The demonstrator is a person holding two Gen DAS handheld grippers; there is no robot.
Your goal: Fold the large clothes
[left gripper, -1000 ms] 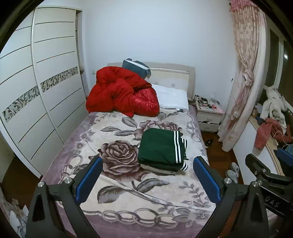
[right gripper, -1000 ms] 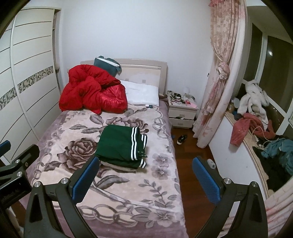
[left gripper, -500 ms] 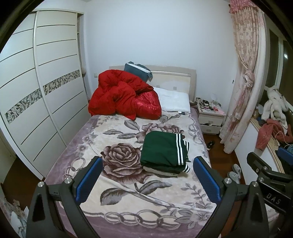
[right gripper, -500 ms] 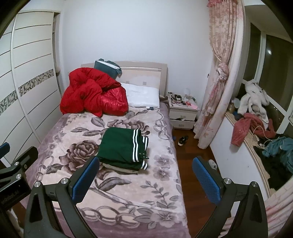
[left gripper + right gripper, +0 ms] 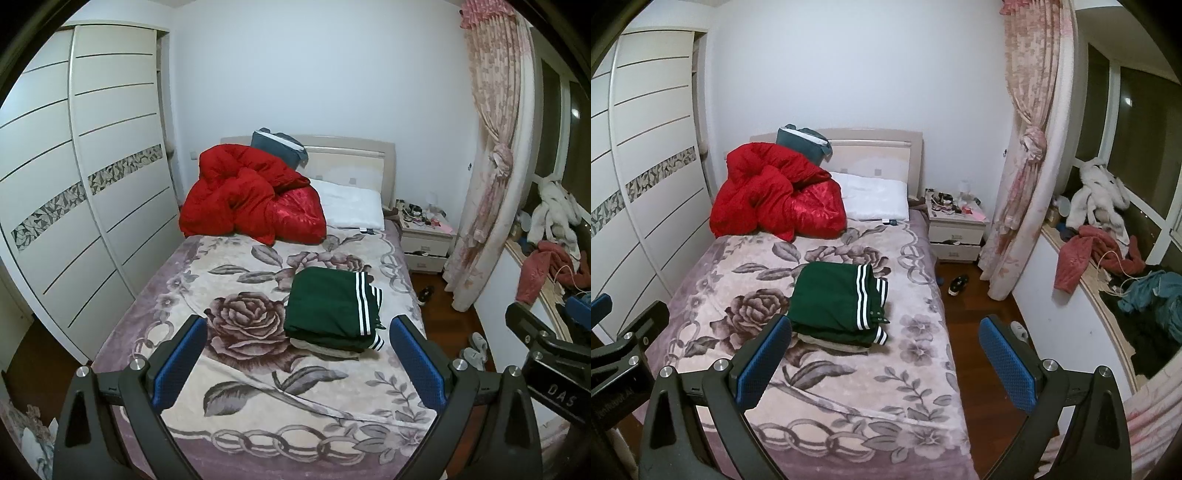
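Two grippers empty, drawn back from one folded stack

Item 1. Left gripper (image 5: 297, 354): blue-padded fingers (image 5: 180, 360) spread wide apart, nothing between them. Held above the foot of the bed, clear of the cloth.

Item 2. Right gripper (image 5: 882, 354): fingers (image 5: 1006, 363) likewise wide apart and empty. Held beside its partner, toward the floor side of the bed.

Item 3. Green garment (image 5: 330, 306), white side stripes: folded to a compact rectangle, lying on a paler folded piece (image 5: 325, 349), the stack resting on the floral blanket (image 5: 236, 402) at mid-bed, toward the nightstand side.

Item 4. Change noted: over the last second both views take in more of the room. The stack sits smaller and farther from the pads, and more wall and wardrobe (image 5: 74, 206) show. Both tools are backing up and away while the garment lies as it did, unmoved.

Item 5. Reading: the fold on the green garment appears complete and released. The withdrawal suggests either the close of the task or a turn toward a fresh item.

Item 6. Surroundings: red quilt (image 5: 251, 199) heaped by the headboard, white pillow (image 5: 351, 206) beside it, loose clothes (image 5: 1097, 251) on the window ledge.
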